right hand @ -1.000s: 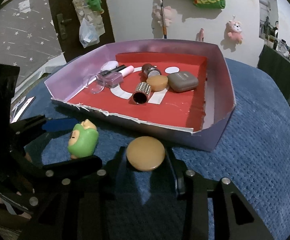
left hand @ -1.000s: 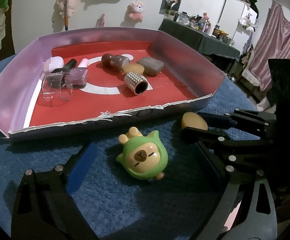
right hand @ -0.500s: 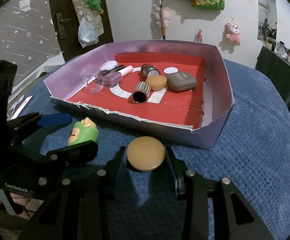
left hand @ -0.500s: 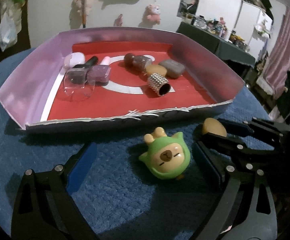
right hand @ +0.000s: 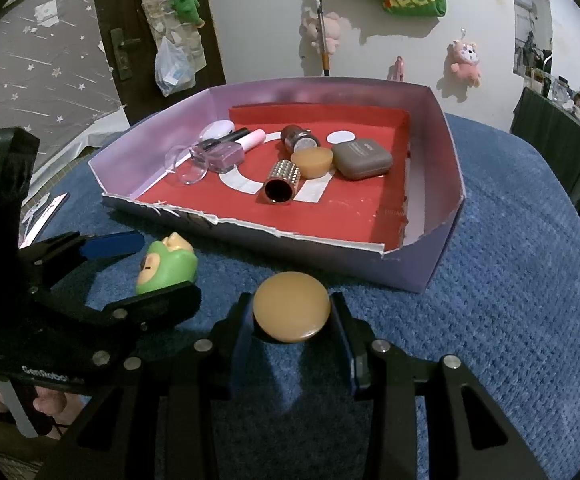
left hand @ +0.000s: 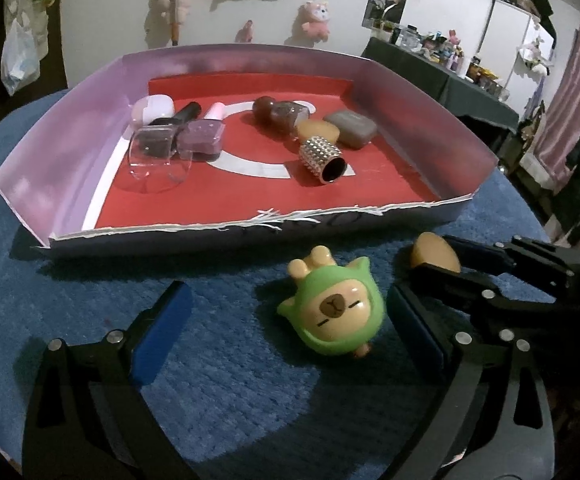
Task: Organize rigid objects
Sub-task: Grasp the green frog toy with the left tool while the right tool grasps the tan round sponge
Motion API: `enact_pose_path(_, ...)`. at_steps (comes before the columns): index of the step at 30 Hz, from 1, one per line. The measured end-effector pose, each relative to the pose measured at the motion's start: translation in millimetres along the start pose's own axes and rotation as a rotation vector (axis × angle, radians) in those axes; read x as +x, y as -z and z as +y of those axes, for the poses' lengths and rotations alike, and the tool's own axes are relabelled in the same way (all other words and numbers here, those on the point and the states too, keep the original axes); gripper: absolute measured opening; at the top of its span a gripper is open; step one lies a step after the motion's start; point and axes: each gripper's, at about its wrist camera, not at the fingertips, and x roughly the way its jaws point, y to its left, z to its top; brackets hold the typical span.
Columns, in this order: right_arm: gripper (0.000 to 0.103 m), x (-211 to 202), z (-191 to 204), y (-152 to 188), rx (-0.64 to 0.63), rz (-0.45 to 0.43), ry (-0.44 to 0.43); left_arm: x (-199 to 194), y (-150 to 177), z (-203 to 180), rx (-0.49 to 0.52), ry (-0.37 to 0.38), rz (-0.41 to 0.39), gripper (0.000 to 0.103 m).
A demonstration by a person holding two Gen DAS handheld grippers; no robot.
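Your left tongs [left hand: 286,332] have closed in, gaping around the green toy [left hand: 331,312] on the worktop; right tongs [right hand: 291,338] clamp the tan disc [right hand: 291,306] near the tray [right hand: 429,264].

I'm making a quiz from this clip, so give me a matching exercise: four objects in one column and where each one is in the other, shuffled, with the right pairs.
Things:
1. green capybara toy
2. tan round disc
3. studded gold tube
4. grey case

Places:
A. lying on its side in the tray, open end toward the camera
B. between the fingers of the right hand-held gripper
C. in the tray, beside the right wall
D. on the blue cloth, between the open left hand-held gripper fingers

Pairs: 1-D, 2-B, 3-A, 4-C
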Motion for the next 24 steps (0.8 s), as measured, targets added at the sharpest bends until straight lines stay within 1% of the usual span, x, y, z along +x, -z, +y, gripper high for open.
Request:
enact_pose_path(5,0.04,-3,-2,3,0.011,-0.003,-0.002,-2,-1,-5,0.008,-0.028,-0.009,0.099)
enact_pose_path(8,0.04,-6,0,5,0.004,-0.004,0.008,-2,-3,-5,-0.01,-0.073,-0.019,0.099)
enact_pose_path(11,0.04,-9,3,6,-0.022,-0.011,0.04,3,-4,-5,-0.02,-0.073,0.003,0.099)
enact_pose_path(13,0.04,-10,4,7,-0.027,-0.013,0.043,6,-3,-7,-0.024,-0.073,0.015,0.098)
enact_pose_path(15,0.04,-11,4,7,-0.029,-0.015,0.042,5,-3,-10,-0.015,-0.087,0.008,0.094)
enact_pose_path(16,0.04,-11,4,8,-0.029,-0.014,0.04,4,-3,-11,-0.013,-0.093,0.003,0.087)
enact_pose_path(17,0.04,-11,4,8,-0.029,-0.012,0.041,3,-3,-12,-0.012,-0.093,0.0,0.072)
enact_pose_path(19,0.04,-11,4,9,-0.035,-0.009,0.046,3,-5,-14,-0.017,-0.072,0.0,0.061)
enact_pose_path(24,0.04,-12,3,11,-0.03,-0.014,0.039,4,-5,-21,0.003,-0.097,0.006,0.061)
